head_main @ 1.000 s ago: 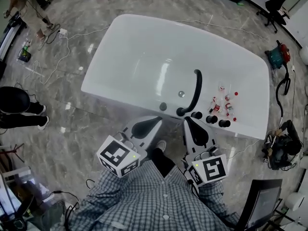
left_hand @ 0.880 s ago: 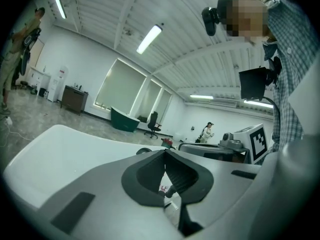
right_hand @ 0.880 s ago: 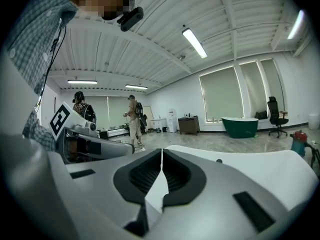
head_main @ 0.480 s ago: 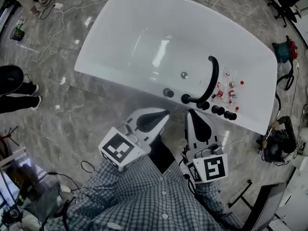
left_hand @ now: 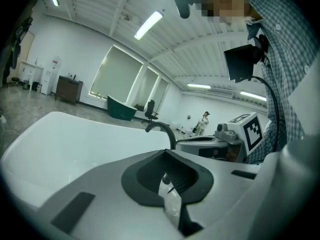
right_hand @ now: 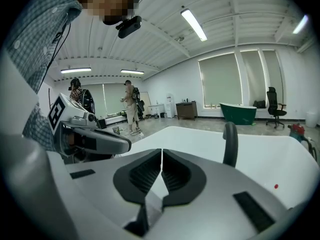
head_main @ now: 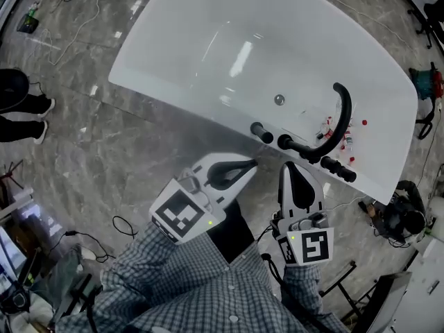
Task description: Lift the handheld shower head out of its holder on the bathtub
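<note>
A white bathtub fills the upper head view. On its near rim stands a row of black fittings, with a tall curved black spout rising from them; I cannot single out the shower head among them. My left gripper is shut and empty, its tip just short of the rim near the leftmost black knob. My right gripper is also shut and empty, just below the spout's base. The spout shows ahead in the right gripper view, and the spout shows in the left gripper view too.
Small red-and-white items lie inside the tub by the spout. A person's legs stand at the left on the marble floor. Cables trail at upper left. Dark equipment sits at right. People stand far behind.
Both grippers have sunk and come closer to the tub's near rim and its black fittings. Both stay shut and empty.
</note>
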`<move>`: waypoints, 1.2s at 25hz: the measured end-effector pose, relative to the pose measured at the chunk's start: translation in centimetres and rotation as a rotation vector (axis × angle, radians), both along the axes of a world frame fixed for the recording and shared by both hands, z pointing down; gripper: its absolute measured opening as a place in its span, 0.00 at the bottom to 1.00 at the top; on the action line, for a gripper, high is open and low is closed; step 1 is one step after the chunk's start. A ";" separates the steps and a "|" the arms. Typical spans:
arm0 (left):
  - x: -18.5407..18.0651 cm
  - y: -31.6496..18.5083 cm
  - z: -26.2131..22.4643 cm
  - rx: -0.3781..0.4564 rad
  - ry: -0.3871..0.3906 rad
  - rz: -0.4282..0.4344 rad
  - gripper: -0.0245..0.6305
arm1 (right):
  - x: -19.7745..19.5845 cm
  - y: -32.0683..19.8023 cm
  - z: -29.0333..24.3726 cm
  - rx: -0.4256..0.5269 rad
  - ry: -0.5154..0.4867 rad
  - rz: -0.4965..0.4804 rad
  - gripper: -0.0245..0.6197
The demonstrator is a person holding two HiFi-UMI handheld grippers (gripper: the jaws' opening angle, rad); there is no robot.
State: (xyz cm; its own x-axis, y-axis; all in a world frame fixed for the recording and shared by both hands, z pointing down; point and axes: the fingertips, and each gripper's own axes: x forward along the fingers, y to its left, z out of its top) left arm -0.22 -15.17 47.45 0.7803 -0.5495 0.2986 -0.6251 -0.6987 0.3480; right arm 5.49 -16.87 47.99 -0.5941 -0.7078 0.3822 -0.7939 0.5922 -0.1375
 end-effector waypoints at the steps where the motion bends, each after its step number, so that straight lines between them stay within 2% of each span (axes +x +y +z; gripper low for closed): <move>1: -0.2 -0.2 0.5 0.003 -0.005 0.010 0.05 | -0.1 -0.1 0.7 -0.004 0.007 -0.001 0.07; 7: -0.5 -1.1 3.6 0.013 -0.042 0.088 0.05 | -0.8 -0.7 4.4 -0.028 0.033 0.002 0.07; 13: 0.7 -1.1 6.5 0.002 -0.069 0.140 0.05 | -0.5 -1.7 7.4 -0.017 0.051 -0.014 0.07; 17: 1.2 -1.2 8.8 -0.009 -0.071 0.146 0.05 | -0.6 -2.0 9.7 -0.013 0.060 -0.020 0.07; 22: 1.9 -1.5 11.7 -0.008 -0.132 0.176 0.05 | -0.4 -2.3 13.0 -0.035 0.064 -0.034 0.07; 30: 2.4 -2.3 15.0 -0.015 -0.159 0.190 0.06 | 0.0 -3.5 16.8 -0.044 0.078 -0.021 0.07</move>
